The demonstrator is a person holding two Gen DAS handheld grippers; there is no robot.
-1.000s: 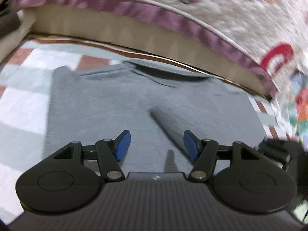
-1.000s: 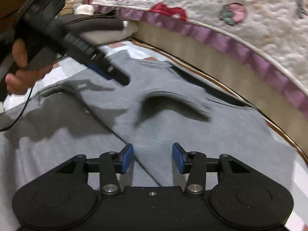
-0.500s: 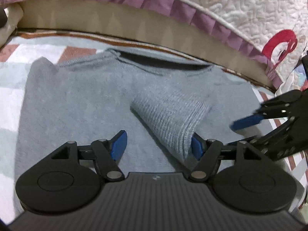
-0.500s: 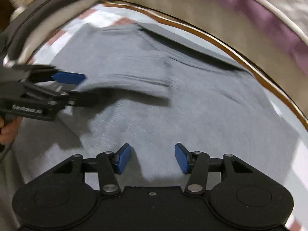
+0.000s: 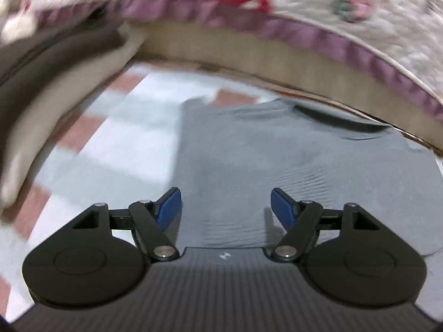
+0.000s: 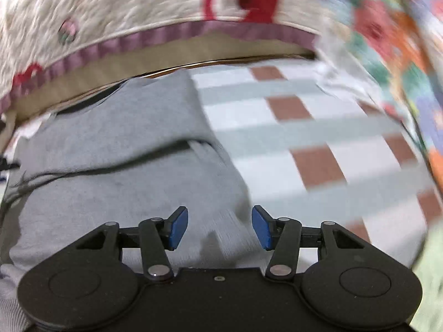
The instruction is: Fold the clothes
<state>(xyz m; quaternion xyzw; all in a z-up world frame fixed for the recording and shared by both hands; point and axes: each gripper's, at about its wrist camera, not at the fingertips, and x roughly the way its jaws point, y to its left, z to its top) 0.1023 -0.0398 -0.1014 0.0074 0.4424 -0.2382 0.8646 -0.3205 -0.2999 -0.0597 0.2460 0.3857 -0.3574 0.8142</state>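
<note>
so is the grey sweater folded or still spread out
Partly folded: the grey sweater shows a layer lapped over its body, with a shadowed edge across it.

Quilted bed edge (image 5: 346,41) beyond sweater (image 5: 277,160)

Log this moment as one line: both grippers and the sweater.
left gripper: open, empty, over grey sweater | right gripper: open, empty, at the sweater's right edge | sweater: flat on checked cloth, sleeve folded across

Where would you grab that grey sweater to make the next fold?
Probably the grey sweater by its right side edge, where a folded layer lifts off the checked sheet. The open right gripper already hangs there; come in from the right, low, pinching all layers.
</note>
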